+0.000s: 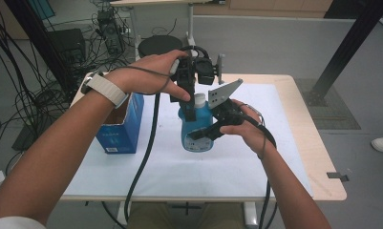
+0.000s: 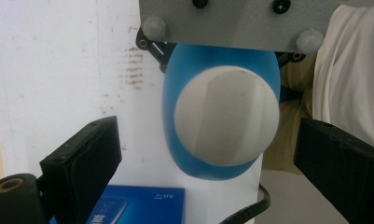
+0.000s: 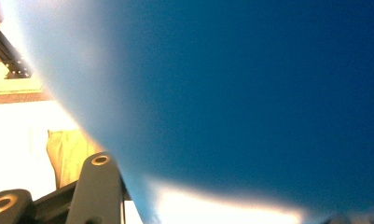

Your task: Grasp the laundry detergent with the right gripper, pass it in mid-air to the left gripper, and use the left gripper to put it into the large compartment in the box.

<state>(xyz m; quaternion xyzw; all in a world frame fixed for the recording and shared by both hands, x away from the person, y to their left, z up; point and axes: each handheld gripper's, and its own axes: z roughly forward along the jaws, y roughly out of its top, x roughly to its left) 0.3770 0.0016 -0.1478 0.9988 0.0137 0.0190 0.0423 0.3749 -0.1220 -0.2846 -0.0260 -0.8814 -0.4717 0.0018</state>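
The right gripper (image 1: 213, 128) is clamped on the body of the one blue bottle (image 1: 196, 131), holding it upright just above the white sheet (image 1: 256, 157); in the right gripper view the bottle's blue wall (image 3: 250, 93) presses up against the camera. The left gripper (image 1: 193, 102) hangs directly over the bottle, pointing down. In the left gripper view its jaws stand apart, one on each side of the single white cap (image 2: 225, 115), with a clear gap at both sides, so it grips nothing yet.

The step in hand looks like uncapping: the bottle is steadied and the other tool is lined up on the cap. The next move likely calls for the left gripper to drop a little, close squarely on the cap and twist, while the right one keeps the bottle from turning.

One blue box (image 1: 120, 126) stands to the left of the left gripper, well clear of the bottle. Count: one bottle, one cap, one box, two grippers.
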